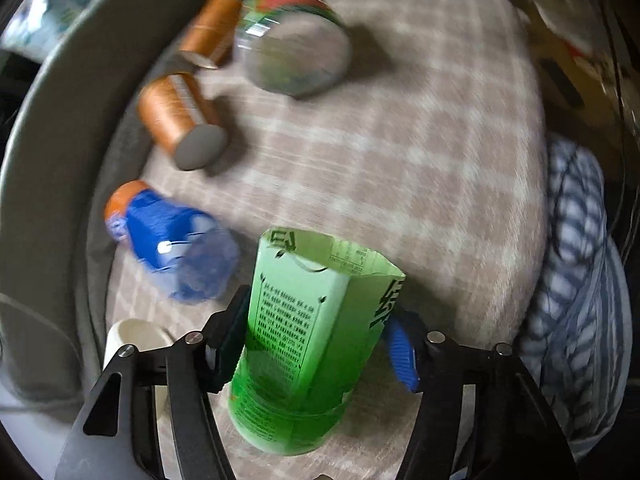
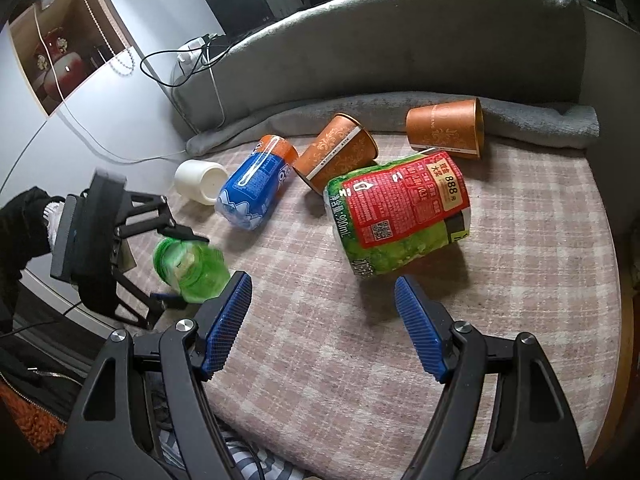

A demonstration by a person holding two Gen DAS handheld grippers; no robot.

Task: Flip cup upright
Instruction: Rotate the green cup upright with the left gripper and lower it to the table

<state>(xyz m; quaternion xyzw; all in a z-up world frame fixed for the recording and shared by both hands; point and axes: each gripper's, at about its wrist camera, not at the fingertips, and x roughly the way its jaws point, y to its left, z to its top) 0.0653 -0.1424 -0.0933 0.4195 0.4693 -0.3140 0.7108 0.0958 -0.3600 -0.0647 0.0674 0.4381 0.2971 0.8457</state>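
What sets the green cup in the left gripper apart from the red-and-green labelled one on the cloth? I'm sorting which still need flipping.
The green cup is gripped between the left gripper's fingers; the red-and-green cup lies free on its side on the checked cloth. The green cup looks narrower, while the red-and-green cup is wider. The green cup's label is all green; the other adds a red panel. Both are cut-off plastic bottles.

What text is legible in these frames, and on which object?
"888": yellow patch on the red label of the large cut green plastic bottle lying on its side.
"900ml": same bottle, white print beside the red label.
Rest of that label: too small.
Print on the green cut bottle cup in the left gripper: blurred.
Blue-labelled bottle cup: logo unreadable.
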